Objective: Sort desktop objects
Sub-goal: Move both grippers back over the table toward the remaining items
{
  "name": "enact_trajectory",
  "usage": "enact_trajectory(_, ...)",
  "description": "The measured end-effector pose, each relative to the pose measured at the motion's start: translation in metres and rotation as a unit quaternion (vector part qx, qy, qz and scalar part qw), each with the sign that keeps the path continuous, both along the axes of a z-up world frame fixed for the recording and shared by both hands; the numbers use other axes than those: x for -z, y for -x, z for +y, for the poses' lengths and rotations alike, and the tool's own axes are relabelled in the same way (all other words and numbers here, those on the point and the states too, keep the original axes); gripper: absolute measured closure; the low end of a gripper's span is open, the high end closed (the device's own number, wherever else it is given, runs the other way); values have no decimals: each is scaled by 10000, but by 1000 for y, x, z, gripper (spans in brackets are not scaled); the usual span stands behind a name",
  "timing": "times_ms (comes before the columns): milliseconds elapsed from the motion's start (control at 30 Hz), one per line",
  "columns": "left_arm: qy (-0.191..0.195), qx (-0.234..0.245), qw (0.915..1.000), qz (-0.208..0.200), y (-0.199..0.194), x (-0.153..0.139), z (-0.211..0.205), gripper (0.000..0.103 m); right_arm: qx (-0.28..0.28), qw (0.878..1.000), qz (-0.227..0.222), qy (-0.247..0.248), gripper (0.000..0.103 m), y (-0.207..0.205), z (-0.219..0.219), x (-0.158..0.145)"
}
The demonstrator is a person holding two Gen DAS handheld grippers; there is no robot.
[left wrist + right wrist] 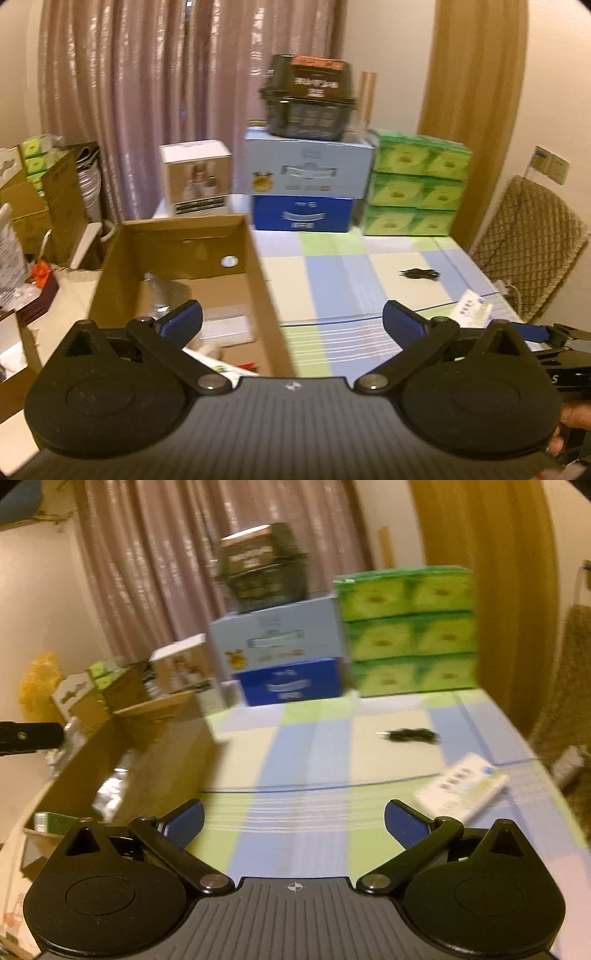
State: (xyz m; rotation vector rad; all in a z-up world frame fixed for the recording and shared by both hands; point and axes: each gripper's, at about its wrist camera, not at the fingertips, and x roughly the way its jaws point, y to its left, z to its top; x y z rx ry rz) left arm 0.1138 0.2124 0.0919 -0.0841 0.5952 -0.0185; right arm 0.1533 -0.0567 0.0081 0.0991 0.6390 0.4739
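From the left wrist, an open cardboard box (177,266) is seen at the left edge of the table (332,273), its mouth upward — a placing that suits a bin for sorted things. Several items already lie inside it, among them something shiny; they are too blurred to be named. On the checked cloth two things are left out: a black cable (419,274), bundled, well to the right of the box, and a white packet (474,308) nearer the right edge. Stacked cartons (308,173) and green tissue packs (417,184) are ranged along the far side, clear of the working space. The left gripper (293,319) is seen with its jaws spread wide; nothing is held or touched, and the box's right wall is framed between the fingers.

From the right wrist, the same box (140,746) is seen at the left, the cable (410,735) further off and the packet (461,786) lying flat just beyond the right finger. The right gripper (293,818) is likewise spread wide and empty — only bare cloth lies between its blue pads (400,819). The packet is judged the likelier next pick for this hand, being the nearer.
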Motion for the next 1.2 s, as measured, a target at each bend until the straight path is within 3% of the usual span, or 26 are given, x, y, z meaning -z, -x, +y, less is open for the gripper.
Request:
enact_trajectory(233,3,445,9990,56,-12,4,-49,1,406,9989,44,210,2,-8,-53,5)
enact_trajectory(667,-95,953,9946,403,-54,37,-118,1,1109,9920,601,33,2,-41,-120,41)
enact_trajectory(900,-268,1020,9933,472,-86,67,-142,1,1380,9866,861,-149,2,-75,-114,57)
enact_trajectory(1200,52,583,9962,643,-138,106,-136,1,1836,9759,1169,-157,2,-126,-88,87)
